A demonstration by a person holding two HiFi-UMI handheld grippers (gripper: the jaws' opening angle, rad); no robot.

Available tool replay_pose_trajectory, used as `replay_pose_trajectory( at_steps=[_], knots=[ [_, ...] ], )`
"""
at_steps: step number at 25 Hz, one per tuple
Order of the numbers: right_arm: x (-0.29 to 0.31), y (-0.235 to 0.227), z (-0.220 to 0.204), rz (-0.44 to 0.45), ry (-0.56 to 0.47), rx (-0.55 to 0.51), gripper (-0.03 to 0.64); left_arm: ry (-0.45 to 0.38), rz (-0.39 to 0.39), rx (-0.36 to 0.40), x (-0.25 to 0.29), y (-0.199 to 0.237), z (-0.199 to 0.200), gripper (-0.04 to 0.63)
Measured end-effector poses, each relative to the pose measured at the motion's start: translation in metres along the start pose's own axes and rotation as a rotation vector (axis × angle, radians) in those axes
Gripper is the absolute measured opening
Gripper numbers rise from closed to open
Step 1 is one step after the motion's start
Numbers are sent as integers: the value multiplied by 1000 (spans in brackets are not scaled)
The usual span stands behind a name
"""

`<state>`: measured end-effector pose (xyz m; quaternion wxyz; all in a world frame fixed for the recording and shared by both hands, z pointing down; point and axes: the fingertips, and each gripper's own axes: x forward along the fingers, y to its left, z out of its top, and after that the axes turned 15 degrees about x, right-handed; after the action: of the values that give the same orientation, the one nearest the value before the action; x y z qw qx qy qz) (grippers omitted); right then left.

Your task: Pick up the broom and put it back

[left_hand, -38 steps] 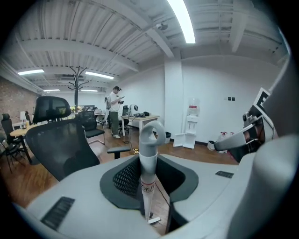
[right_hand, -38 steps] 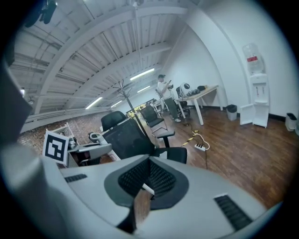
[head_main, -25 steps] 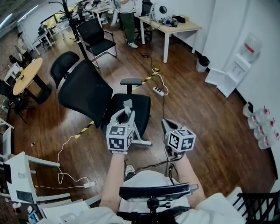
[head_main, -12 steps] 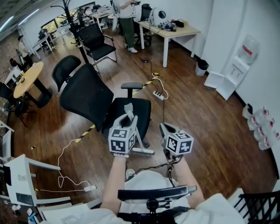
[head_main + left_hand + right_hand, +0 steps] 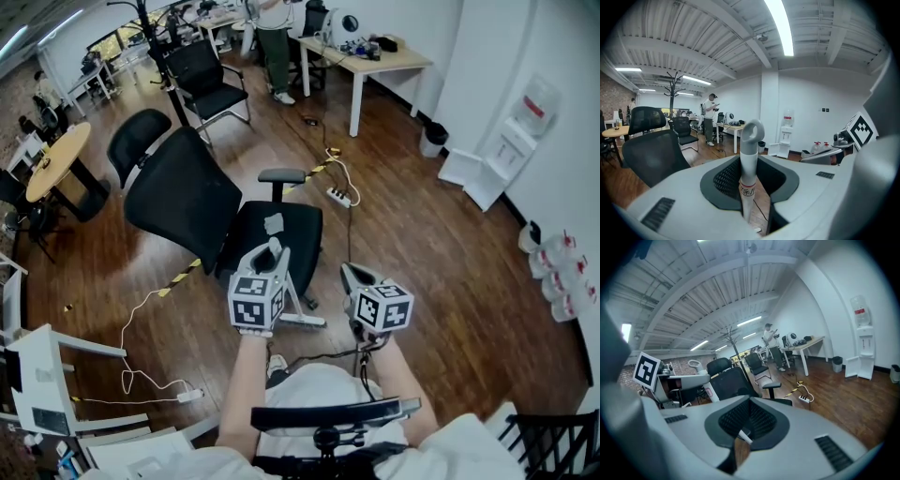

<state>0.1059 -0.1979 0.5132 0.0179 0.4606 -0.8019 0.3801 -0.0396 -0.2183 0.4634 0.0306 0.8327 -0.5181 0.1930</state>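
The broom shows as a grey-white handle [image 5: 749, 180] with a loop at its top end [image 5: 753, 132]. It stands upright between the jaws of my left gripper [image 5: 749, 164], which is shut on it. In the head view the left gripper [image 5: 272, 251] is held over the seat edge of a black chair. The handle's top [image 5: 273, 223] sticks up past the gripper, and the pole runs down to a pale bar [image 5: 302, 320] at the floor. My right gripper [image 5: 349, 272] hangs beside it at the right, jaws together with nothing held. Its pads [image 5: 754, 420] meet at the tips.
A black office chair [image 5: 183, 202] stands just ahead. A power strip [image 5: 339, 196] and cables lie on the wood floor beyond. A wooden desk [image 5: 375, 61], a bin [image 5: 433, 137], a water dispenser [image 5: 511, 150] and a standing person [image 5: 272, 42] are farther off; a round table [image 5: 56, 164] stands left.
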Motion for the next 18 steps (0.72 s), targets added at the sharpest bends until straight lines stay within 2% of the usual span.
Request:
replay_pose_trajectory(
  at_steps=[10, 18],
  knots=[
    [13, -11, -28, -24, 51, 55, 12, 49, -22, -21, 6, 8, -45, 101],
    [24, -37, -59, -77, 102, 123, 12, 103, -51, -32, 34, 7, -95, 101]
  ],
)
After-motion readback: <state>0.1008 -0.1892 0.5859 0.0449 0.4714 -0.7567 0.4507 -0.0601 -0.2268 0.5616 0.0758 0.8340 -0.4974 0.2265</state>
